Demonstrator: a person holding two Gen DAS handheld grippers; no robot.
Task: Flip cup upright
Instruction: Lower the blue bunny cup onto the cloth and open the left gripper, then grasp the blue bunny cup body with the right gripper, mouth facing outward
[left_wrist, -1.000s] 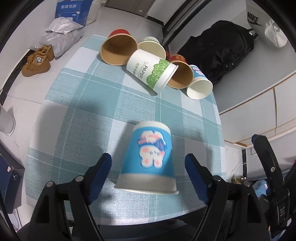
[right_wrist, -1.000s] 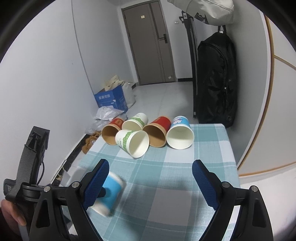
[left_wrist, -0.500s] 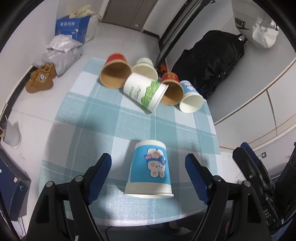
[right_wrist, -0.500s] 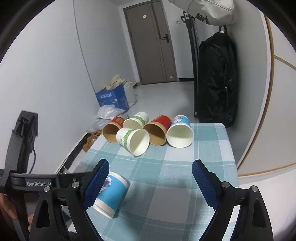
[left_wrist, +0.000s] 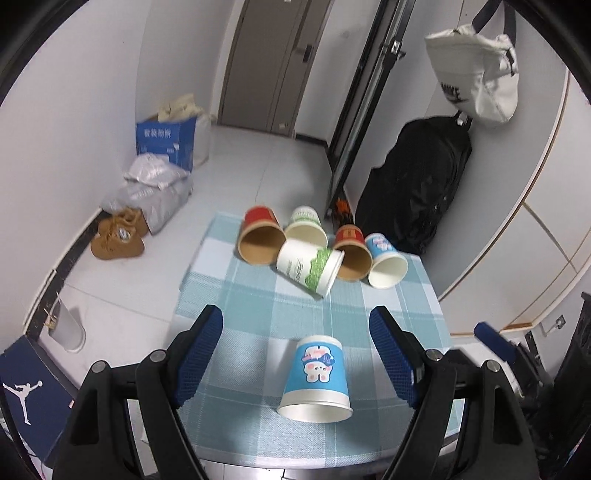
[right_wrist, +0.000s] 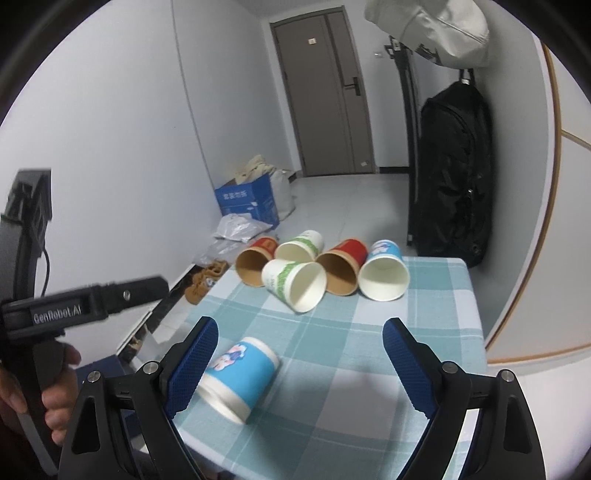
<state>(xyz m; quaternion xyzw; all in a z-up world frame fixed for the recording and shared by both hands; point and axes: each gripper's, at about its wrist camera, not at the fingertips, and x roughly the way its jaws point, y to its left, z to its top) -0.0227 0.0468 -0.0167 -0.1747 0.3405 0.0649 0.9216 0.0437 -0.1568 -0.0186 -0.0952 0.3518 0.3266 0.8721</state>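
A blue paper cup with a cartoon print (left_wrist: 317, 373) lies on its side on the checked tablecloth, its open mouth toward me; it also shows in the right wrist view (right_wrist: 240, 373). My left gripper (left_wrist: 295, 350) is open and empty, its blue fingers either side of the cup but apart from it. My right gripper (right_wrist: 299, 365) is open and empty, with the cup just inside its left finger (right_wrist: 192, 365).
Several more cups lie on their sides at the table's far edge: a green-and-white cup (left_wrist: 310, 267), red ones (left_wrist: 260, 238), and a blue one (left_wrist: 384, 260). A black backpack (left_wrist: 413, 192) leans against the wall. Shoes (left_wrist: 118, 236) and bags sit on the floor at the left.
My left gripper has drawn back and tilted up, so the blue cup sits lower and smaller in its view. In the right wrist view the cup has come further into sight.
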